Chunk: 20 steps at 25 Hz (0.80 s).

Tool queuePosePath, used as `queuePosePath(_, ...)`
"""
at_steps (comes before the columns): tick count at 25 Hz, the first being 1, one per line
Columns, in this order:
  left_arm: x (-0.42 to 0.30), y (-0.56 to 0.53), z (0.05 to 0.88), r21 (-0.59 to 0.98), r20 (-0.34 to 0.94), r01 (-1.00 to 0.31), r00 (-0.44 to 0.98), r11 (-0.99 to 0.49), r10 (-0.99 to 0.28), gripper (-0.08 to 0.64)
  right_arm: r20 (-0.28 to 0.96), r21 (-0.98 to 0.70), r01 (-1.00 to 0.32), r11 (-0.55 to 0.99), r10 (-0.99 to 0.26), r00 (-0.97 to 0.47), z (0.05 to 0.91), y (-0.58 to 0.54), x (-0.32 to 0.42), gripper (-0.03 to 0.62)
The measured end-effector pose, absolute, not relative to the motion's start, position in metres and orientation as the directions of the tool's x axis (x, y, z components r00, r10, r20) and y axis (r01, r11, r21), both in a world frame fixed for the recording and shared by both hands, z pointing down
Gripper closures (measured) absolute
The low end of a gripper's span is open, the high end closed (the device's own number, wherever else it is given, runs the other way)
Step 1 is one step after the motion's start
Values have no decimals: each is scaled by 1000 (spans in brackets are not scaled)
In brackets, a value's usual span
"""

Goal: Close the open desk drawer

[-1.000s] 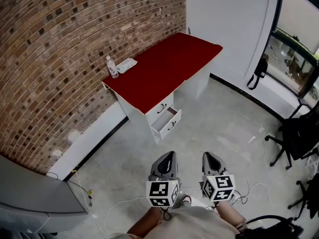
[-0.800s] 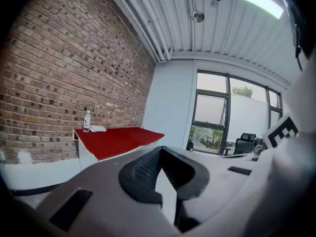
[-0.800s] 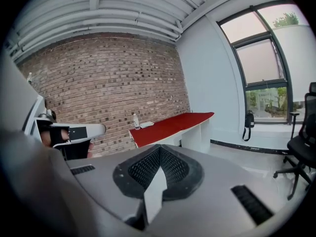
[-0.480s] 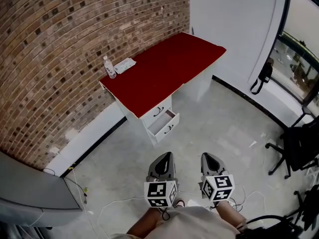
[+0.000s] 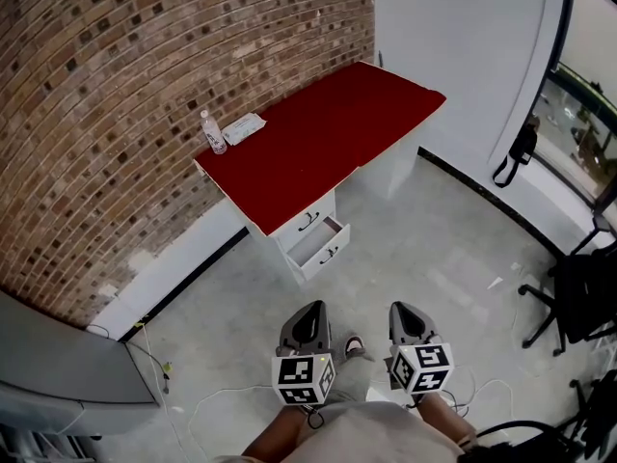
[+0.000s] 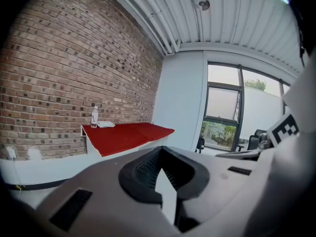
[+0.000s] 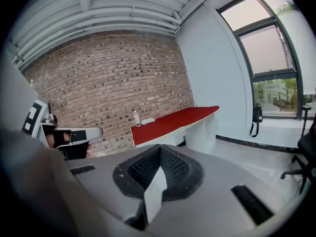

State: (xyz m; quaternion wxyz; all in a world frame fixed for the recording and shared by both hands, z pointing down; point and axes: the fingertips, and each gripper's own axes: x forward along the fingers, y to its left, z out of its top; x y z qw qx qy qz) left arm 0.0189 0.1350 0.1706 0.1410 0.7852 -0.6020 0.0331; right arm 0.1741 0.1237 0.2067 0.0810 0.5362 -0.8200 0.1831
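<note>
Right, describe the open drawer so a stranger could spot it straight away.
Against the brick wall stands a red-topped white desk. Under its near end are two stacked drawers. The open drawer is the lower one, pulled out, while the upper drawer sits shut.

Head view: high up, facing forward and steeply down past the left gripper (image 5: 310,313) and right gripper (image 5: 409,311) at the frame bottom. The counter (image 5: 323,143) is well ahead, against the brick wall (image 5: 106,85).
Left gripper view: low, near level, looking along its jaws. Counter far off, left of centre.
Right gripper view: similar height, counter mid-frame.
All three views share the counter, wall and water bottle (image 5: 214,131).
</note>
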Motion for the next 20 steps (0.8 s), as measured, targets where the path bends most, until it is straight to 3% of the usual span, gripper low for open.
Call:
queuePosePath(11,48,33,177,238,204,-947,265,-215,-942,552,339,-179,-912,368,-847,-408,205,32,212,594)
queuePosePath(20,51,-41,187,263,229,-955,203,-140,-952,552,352,-196,-865,462,-790,-502,206,-56,198,594)
